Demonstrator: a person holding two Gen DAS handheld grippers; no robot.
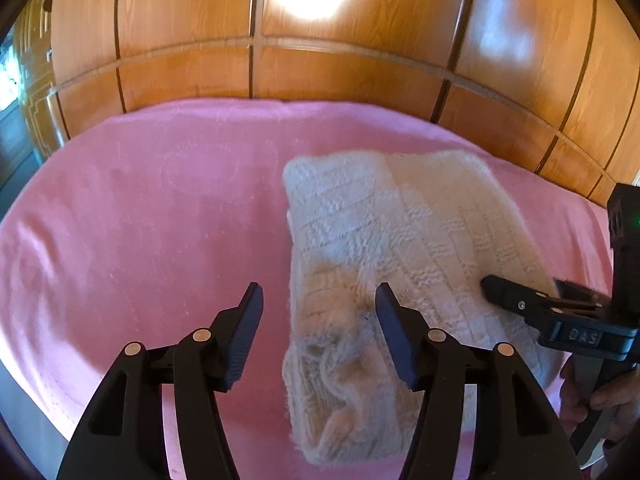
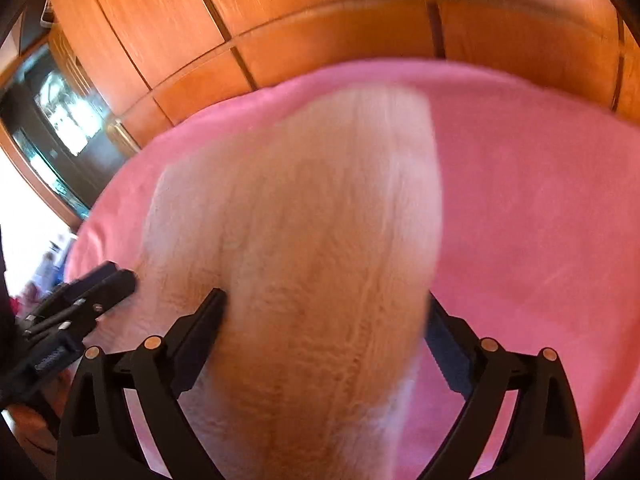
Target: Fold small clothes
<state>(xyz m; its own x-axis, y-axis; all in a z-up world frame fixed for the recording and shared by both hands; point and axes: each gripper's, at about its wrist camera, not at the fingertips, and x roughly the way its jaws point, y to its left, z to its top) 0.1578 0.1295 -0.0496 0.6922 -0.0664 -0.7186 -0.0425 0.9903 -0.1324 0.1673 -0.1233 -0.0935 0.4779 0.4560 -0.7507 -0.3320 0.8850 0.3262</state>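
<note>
A cream knitted garment (image 1: pixel 404 240) lies folded on the pink blanket (image 1: pixel 160 216), right of centre. My left gripper (image 1: pixel 320 312) is open and empty, low over the garment's near left edge. My right gripper (image 1: pixel 516 292) shows at the right edge of the left wrist view, resting over the garment's right side. In the right wrist view the right gripper (image 2: pixel 324 308) is open wide, with the garment (image 2: pixel 304 240) bulging up between its fingers, blurred. The left gripper (image 2: pixel 108 284) shows at the left edge of the right wrist view, at the garment's edge.
Wooden wardrobe doors (image 1: pixel 320 60) stand close behind the bed. A dark cabinet with glass (image 2: pixel 56 128) is at the far left. A hand (image 1: pixel 600 396) holds the right gripper's handle. Pink blanket stretches bare to the left of the garment.
</note>
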